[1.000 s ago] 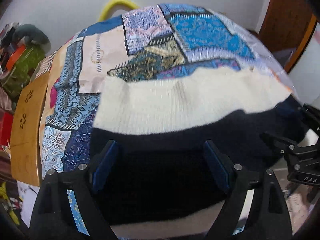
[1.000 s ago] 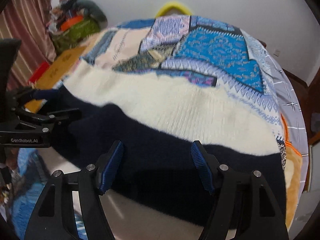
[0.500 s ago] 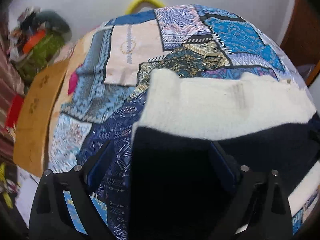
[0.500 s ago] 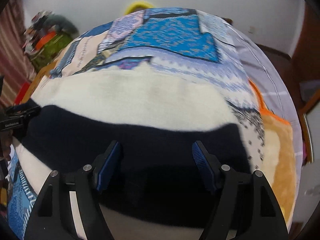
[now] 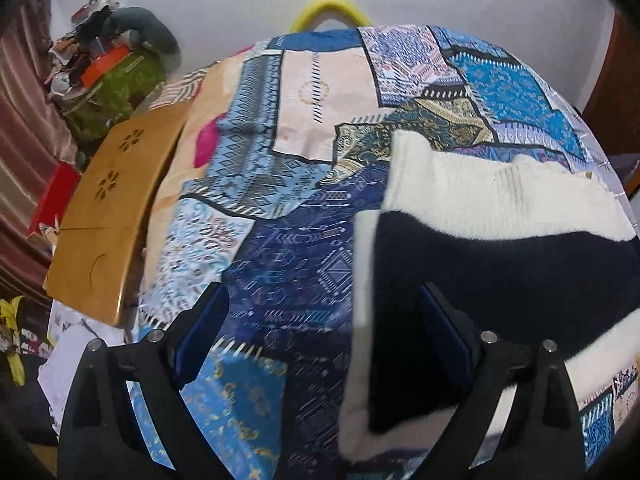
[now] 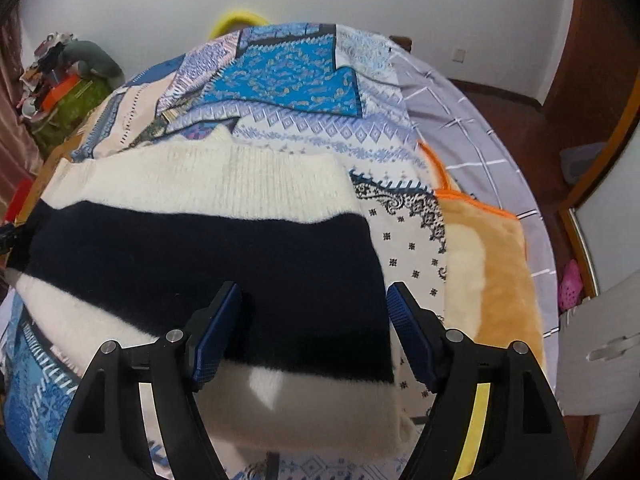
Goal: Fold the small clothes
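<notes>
A knit garment with cream and black bands (image 6: 224,248) lies flat on a patchwork bedspread (image 6: 288,76). In the left wrist view it (image 5: 500,256) fills the right side, its left edge reaching between my fingers. My left gripper (image 5: 324,336) is open and empty, over the garment's left edge. My right gripper (image 6: 314,332) is open and empty, over the garment's right end, with the black band between the fingers.
A wooden lap table (image 5: 108,216) and a pile of bags (image 5: 104,76) stand left of the bed. A tan plush blanket (image 6: 492,264) lies right of the garment. A yellow hoop (image 5: 328,8) shows behind the bed, and wooden furniture (image 6: 600,80) stands at right.
Both grippers have drawn apart: the left one moved left to the garment's left edge, the right one moved right to its right end. The garment stays flat.
</notes>
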Demonstrator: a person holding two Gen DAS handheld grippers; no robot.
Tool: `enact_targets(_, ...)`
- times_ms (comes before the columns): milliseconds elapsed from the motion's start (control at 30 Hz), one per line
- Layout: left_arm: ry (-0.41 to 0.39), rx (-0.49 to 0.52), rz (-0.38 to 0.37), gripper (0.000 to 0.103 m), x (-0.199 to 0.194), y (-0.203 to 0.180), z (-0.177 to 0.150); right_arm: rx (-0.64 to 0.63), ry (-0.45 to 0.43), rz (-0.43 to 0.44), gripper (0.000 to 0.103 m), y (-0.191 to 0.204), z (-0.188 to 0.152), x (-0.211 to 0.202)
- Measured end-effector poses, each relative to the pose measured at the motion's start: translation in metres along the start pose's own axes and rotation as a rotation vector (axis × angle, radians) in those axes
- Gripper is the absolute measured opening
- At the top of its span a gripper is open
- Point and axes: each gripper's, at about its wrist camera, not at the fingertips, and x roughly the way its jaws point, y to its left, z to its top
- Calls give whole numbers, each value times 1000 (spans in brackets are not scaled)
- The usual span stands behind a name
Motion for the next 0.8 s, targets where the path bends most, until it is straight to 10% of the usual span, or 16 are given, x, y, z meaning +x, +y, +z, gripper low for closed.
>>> enact_targets(433, -111, -68, -64, 95, -62, 11, -19, -68, -118, 44, 72, 42, 11, -50)
enact_targets(800, 29, -174, -240, 95, -50, 1, -50, -173, -121, 107, 76, 103, 4, -37)
